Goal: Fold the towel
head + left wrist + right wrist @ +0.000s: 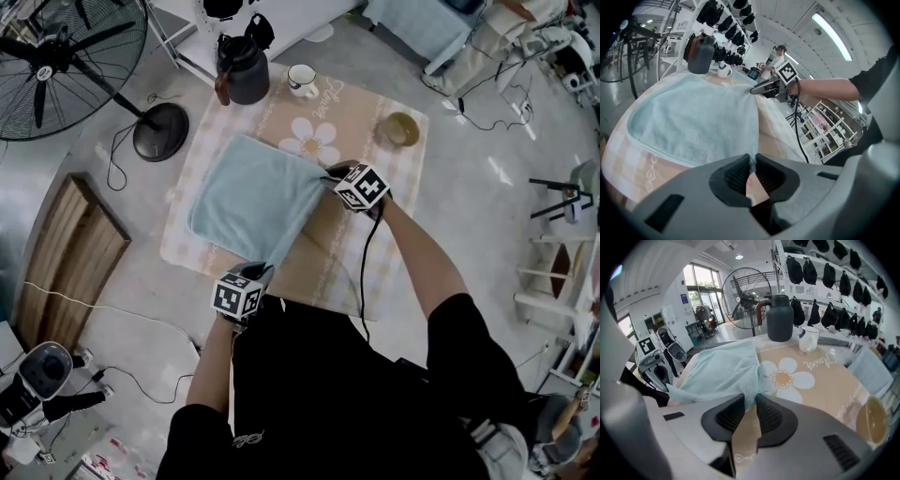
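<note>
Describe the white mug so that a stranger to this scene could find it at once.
Find the beige flower-print tablecloth. At its far edge stands a dark jug, and the white mug is right of it. It is the only white vessel; the brownish bowl sits farther right.

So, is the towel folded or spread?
Spread: towel lies open on the tablecloth, corners pinched by left gripper and right gripper.

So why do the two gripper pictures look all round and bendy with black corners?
Left gripper view: the wide lens curves the room, the corners go black, and the ceiling light glares white. Right gripper view: the same round bend; the windows wash out bright. Head view: flatter, evenly lit, with soft shadows around the towel.
</note>
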`<state>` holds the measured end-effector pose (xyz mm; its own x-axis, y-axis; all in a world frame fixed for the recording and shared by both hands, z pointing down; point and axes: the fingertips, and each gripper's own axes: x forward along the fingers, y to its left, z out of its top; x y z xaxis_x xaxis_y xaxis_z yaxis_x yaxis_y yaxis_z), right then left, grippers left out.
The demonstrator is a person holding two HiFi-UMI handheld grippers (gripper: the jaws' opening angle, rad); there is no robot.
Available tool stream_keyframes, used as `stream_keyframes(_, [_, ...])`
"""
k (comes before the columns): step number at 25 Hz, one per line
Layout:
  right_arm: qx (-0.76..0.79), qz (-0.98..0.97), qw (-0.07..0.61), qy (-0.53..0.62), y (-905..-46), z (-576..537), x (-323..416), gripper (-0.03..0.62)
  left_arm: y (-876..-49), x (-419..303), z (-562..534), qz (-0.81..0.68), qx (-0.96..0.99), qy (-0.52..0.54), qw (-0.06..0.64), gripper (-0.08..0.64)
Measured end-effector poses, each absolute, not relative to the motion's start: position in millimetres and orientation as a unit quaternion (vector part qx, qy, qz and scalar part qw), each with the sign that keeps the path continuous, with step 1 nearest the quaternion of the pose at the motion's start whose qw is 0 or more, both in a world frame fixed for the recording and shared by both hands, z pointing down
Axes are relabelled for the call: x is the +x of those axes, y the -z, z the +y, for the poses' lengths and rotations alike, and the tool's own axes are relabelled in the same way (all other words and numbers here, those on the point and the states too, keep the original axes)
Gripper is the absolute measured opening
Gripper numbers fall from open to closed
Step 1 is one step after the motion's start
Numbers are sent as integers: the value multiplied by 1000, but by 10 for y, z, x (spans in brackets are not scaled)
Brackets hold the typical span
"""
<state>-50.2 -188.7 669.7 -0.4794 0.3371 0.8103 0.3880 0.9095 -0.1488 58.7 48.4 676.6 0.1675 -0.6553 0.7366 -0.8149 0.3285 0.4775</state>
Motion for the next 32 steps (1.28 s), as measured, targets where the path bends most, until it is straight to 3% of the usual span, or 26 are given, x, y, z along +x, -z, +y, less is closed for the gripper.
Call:
stream_keyframes(11, [-180,-856,484,18,-6420,-1668,-912,77,-6525,-31,803,-669,564,-29,483,40])
stream_keyframes(18, [-147,-849,503,-66,-6326,-1490,-1235,77,-6392,-411,1061,-684,551,31,477,40])
stream_keyframes(32, [-113,-846,519,-45,-6304,-1103,-2024,78,-6441,-1289,1476,-689,546,36,475,40])
